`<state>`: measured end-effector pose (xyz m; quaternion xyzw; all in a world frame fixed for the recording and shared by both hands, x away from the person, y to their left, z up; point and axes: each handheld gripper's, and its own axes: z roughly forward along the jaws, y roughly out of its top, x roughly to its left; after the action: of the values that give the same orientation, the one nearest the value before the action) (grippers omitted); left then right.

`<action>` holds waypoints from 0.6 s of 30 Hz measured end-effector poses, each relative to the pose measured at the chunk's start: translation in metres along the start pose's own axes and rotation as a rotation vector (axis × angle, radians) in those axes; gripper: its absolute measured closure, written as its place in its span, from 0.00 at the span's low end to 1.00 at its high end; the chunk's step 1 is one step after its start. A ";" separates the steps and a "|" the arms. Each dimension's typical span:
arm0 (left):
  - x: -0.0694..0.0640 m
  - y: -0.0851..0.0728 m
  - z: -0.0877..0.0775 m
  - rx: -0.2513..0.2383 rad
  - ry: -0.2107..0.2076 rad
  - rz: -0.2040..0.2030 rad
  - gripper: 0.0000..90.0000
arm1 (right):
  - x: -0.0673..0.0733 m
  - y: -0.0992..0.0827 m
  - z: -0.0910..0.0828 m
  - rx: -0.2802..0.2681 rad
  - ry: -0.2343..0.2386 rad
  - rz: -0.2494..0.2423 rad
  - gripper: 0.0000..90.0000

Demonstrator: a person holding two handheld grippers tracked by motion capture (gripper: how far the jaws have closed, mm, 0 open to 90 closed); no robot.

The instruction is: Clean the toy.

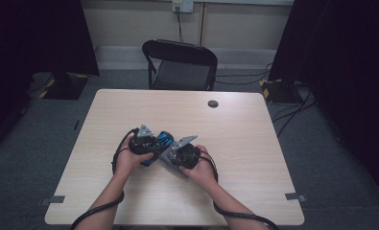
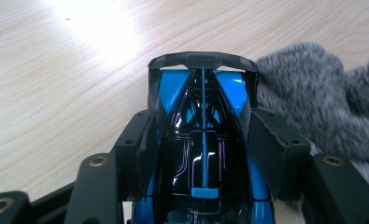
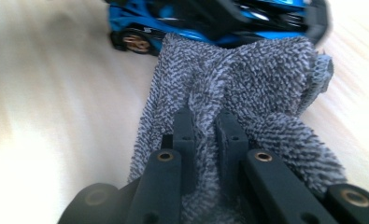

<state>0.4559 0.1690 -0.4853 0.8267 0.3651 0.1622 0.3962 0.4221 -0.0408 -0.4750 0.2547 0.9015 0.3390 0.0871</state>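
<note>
A blue and black toy car [image 2: 203,135] sits between the jaws of my left gripper [image 2: 203,133], whose pads press on its two sides. In the high view the car [image 1: 164,139] shows between the two hands, with the left gripper [image 1: 151,143] on it. My right gripper [image 3: 204,128] is shut on a fold of grey fluffy cloth [image 3: 247,79], and the cloth's far end lies against the car [image 3: 205,18]. The cloth [image 2: 313,102] lies to the right of the car in the left gripper view. In the high view the right gripper [image 1: 173,154] is close beside the car.
The light wooden table [image 1: 235,129] has a small round dark cap [image 1: 213,103] near its far edge. A black folding chair [image 1: 180,64] stands behind the table. Dark curtains hang at both sides and cables run over the grey floor.
</note>
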 end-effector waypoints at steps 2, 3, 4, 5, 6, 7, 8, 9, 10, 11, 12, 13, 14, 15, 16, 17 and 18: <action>0.000 0.000 0.000 0.001 -0.002 -0.004 0.48 | 0.004 0.002 0.001 0.005 0.010 -0.008 0.90; 0.000 0.000 0.000 0.001 -0.002 -0.004 0.48 | 0.004 0.002 0.001 0.005 0.010 -0.008 0.90; -0.001 0.000 0.000 -0.006 -0.002 -0.013 0.48 | 0.009 0.003 0.003 0.005 0.027 -0.015 0.90; -0.001 0.000 0.000 -0.007 -0.001 -0.011 0.48 | 0.010 0.004 0.003 0.008 0.030 -0.018 0.90; -0.001 0.000 0.000 -0.008 -0.001 -0.011 0.48 | 0.012 0.005 0.004 0.009 0.040 -0.017 0.90; -0.001 0.000 0.000 -0.007 0.000 -0.010 0.48 | 0.012 0.005 0.004 0.008 0.046 -0.022 0.90; -0.001 0.000 0.000 -0.007 0.000 -0.010 0.48 | 0.013 0.006 0.005 0.010 0.046 -0.021 0.90; -0.001 0.000 0.000 -0.007 -0.001 -0.011 0.48 | 0.014 0.006 0.005 0.007 0.054 -0.017 0.90; -0.001 0.000 0.000 -0.007 -0.001 -0.010 0.48 | 0.014 0.006 0.005 0.007 0.061 -0.016 0.90; -0.001 0.000 0.000 -0.006 -0.001 -0.009 0.48 | 0.014 0.005 0.006 0.005 0.066 -0.017 0.90; -0.001 0.000 0.000 -0.005 -0.001 -0.010 0.48 | 0.015 0.005 0.006 0.004 0.073 -0.018 0.90; -0.001 0.000 0.000 -0.003 -0.001 -0.009 0.48 | 0.016 0.006 0.006 0.005 0.080 -0.018 0.90; -0.001 0.000 0.000 0.001 -0.002 -0.006 0.48 | 0.017 0.006 0.006 0.005 0.084 -0.024 0.90; -0.001 0.000 0.000 0.002 -0.001 -0.007 0.48 | 0.018 0.006 0.007 0.004 0.085 -0.025 0.90; -0.001 0.000 0.000 0.002 -0.001 -0.007 0.48 | 0.019 0.007 0.007 0.004 0.093 -0.026 0.90; -0.001 0.000 0.000 0.001 -0.001 -0.008 0.48 | 0.021 0.007 0.007 0.004 0.095 -0.030 0.90; -0.001 0.001 0.000 -0.001 0.002 -0.005 0.48 | 0.022 0.007 0.008 0.004 0.097 -0.031 0.90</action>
<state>0.4558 0.1678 -0.4851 0.8254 0.3677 0.1621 0.3965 0.4087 -0.0201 -0.4759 0.2243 0.9090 0.3480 0.0480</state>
